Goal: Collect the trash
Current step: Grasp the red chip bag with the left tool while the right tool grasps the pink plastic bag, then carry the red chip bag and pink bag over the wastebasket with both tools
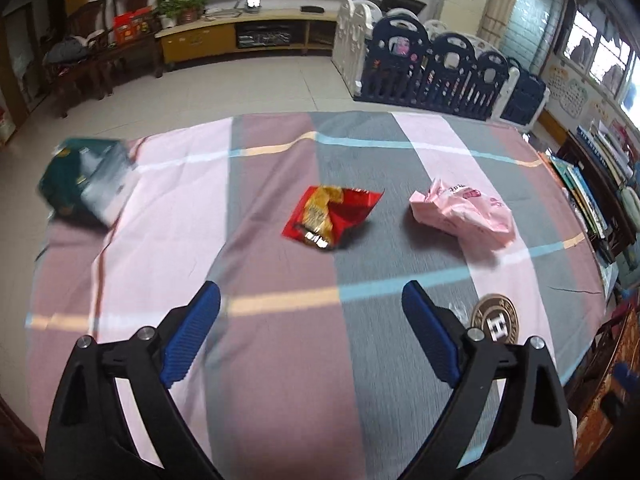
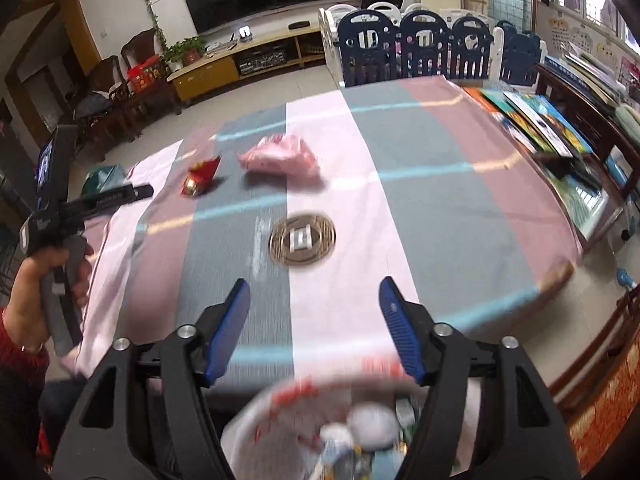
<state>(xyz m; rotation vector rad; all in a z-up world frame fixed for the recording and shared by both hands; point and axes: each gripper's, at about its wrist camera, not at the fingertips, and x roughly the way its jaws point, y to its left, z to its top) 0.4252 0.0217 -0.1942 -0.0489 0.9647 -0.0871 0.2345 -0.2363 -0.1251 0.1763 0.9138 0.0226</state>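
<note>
Both grippers, left (image 1: 311, 300) and right (image 2: 314, 300), jaws apart, nothing between; red wrapper (image 1: 330, 216) and pink bag (image 1: 464, 212) mid-table, reachable; bin bag (image 2: 288, 412) at near edge, likely for drops.

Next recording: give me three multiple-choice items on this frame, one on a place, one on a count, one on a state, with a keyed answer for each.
1. Where does the crumpled pink plastic bag lie, in the left wrist view?
A. right of the red and gold snack wrapper
B. inside the white trash bag
C. on the floor

2. How many gold round coin-shaped discs lie on the striped tablecloth?
A. three
B. one
C. none

3. What is between the jaws of the left gripper?
A. the red wrapper
B. the pink bag
C. nothing

Key: 1 A, the pink bag lies beside the wrapper on the cloth. 2 B, each view shows a single disc. 3 C, the blue pads stand wide apart over bare cloth.
</note>
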